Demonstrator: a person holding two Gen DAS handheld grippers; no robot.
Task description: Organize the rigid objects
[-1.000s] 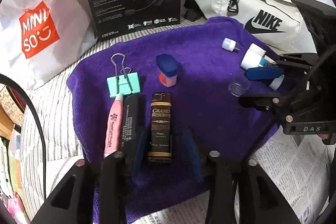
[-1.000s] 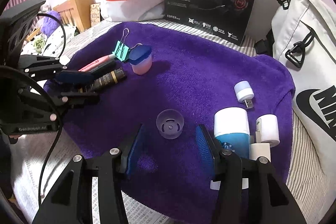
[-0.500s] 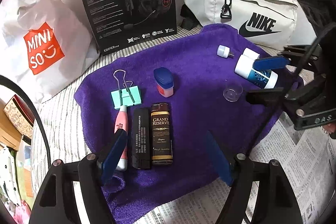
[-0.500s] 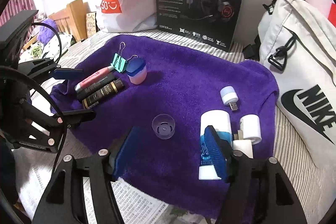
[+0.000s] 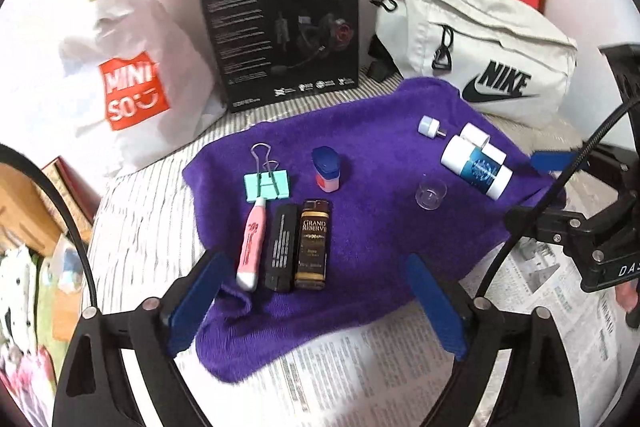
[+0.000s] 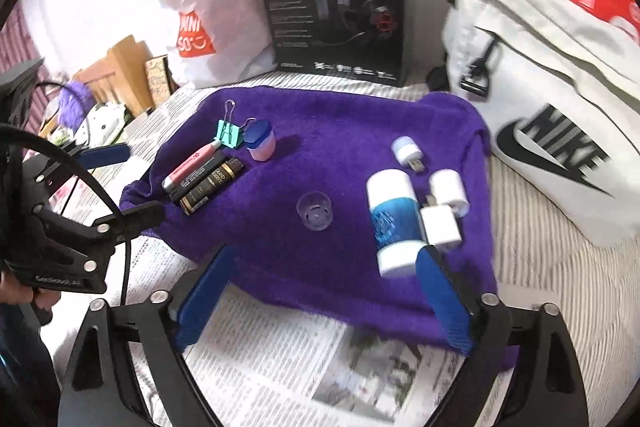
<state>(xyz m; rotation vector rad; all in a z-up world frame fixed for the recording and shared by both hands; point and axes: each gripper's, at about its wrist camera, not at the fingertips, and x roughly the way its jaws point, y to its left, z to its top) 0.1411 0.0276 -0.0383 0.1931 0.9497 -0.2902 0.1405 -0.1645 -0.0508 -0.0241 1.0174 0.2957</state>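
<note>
Both grippers hang above the near edge of the purple towel (image 5: 380, 155), and nothing is held: the left gripper (image 5: 316, 303) has its jaws opening over bare towel just short of the lighter, and the right gripper (image 6: 324, 291) has its jaws opening too, with only towel and newspaper (image 6: 288, 355) between them. It looks like a pause between placements. On the left side of the towel a pink pen (image 5: 251, 247), a black stick (image 5: 281, 247) and a brown lighter (image 5: 313, 243) lie side by side in a neat row, with a green binder clip (image 5: 267, 185) just beyond the pen and a small blue-lidded jar (image 5: 327, 169) near it. On the right a blue and white bottle (image 6: 394, 221) lies on its side among small white plugs (image 6: 440, 231). A clear cap (image 6: 315, 211) sits alone mid-towel, open side up and empty; I would guess it is next, needing a gentle pinch on its thin wall.
</note>
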